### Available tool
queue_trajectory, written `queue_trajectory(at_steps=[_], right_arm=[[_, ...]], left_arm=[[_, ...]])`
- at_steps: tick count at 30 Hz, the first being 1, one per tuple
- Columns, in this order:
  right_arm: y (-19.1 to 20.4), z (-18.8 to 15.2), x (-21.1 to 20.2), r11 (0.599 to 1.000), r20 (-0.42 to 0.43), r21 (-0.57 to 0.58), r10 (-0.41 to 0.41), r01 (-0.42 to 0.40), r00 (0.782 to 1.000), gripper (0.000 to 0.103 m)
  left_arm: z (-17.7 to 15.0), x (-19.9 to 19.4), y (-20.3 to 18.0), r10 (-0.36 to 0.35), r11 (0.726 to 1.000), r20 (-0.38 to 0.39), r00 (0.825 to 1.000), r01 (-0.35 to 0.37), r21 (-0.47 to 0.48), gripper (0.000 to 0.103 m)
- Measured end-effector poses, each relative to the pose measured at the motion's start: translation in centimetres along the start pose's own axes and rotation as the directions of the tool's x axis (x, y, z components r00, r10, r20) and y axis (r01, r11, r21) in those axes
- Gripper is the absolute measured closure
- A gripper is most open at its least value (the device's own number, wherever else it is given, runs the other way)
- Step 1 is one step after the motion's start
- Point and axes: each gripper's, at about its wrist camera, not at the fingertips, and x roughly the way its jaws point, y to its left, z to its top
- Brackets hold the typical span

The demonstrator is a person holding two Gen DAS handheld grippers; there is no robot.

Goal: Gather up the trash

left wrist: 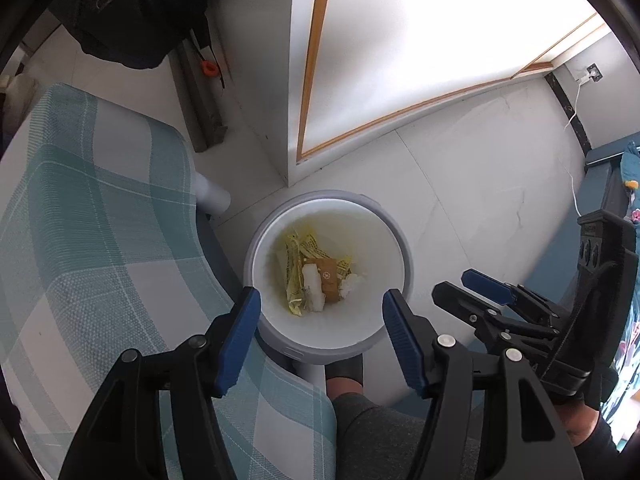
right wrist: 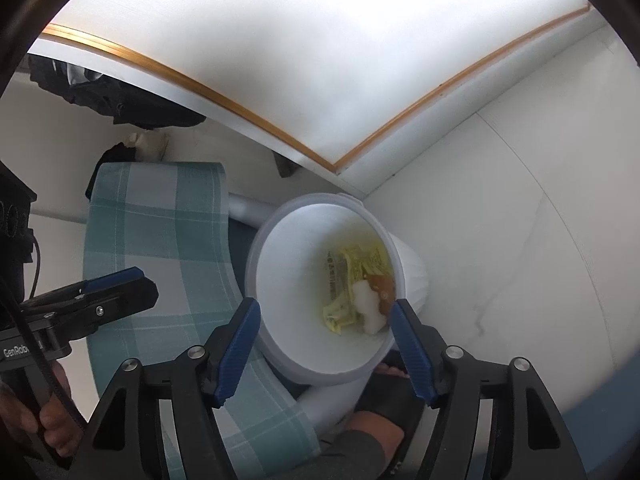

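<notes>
A white trash bin (left wrist: 390,220) with a grey rim stands on the floor, seen from straight above in the left wrist view. At its bottom lie yellow wrappers (left wrist: 298,276), a brown packet (left wrist: 329,280) and white tissue wads (left wrist: 313,290). My left gripper (left wrist: 322,332) hangs open over the bin's near rim, with nothing between its blue pads. My right gripper (left wrist: 472,292) is to the bin's right. In the right wrist view the bin (right wrist: 288,280) tilts away, showing the yellow wrappers (right wrist: 352,276) and a tissue wad (right wrist: 368,302). The right gripper (right wrist: 324,344) is open and empty above the near rim. The left gripper (right wrist: 146,282) shows at the left.
A teal-and-white plaid seat (left wrist: 100,240) crowds the bin's left side. A white cabinet with wood trim (left wrist: 312,80) stands behind it on the pale tile floor (left wrist: 480,180). A person's foot (left wrist: 344,372) sits just below the bin. A blue bed frame (left wrist: 600,184) is at the right.
</notes>
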Motion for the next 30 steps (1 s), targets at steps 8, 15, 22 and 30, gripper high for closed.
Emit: queue_trajectory(at_steps=[8, 15, 22, 30], right_arm=[[1.1, 0.3, -3.0, 0.999, 0.045, -0.037, 0.006, -0.005, 0.999, 0.032], [2.6, 0.4, -6.2, 0.998, 0.082, -0.059, 0.021, -0.016, 0.996, 0.025], [4.7, 0.0, -9.3, 0.996, 0.114, -0.083, 0.031, -0.022, 0.993, 0.015], [6.2, -0.5, -11.9, 0.994, 0.132, -0.109, 0.028, -0.014, 0.991, 0.010]], left_arm=[[-0.5, -1.8, 0.3, 0.029, 0.999, 0.054, 0.998, -0.028, -0.022, 0.040], [-1.1, -4.9, 0.3, 0.053, 0.998, 0.144, 0.988, -0.049, -0.027, 0.034], [-2.1, -7.0, 0.3, 0.061, 0.998, 0.181, 0.982, -0.053, -0.045, 0.033], [-3.1, -8.8, 0.8, 0.069, 0.996, 0.220, 0.973, -0.056, -0.067, 0.032]])
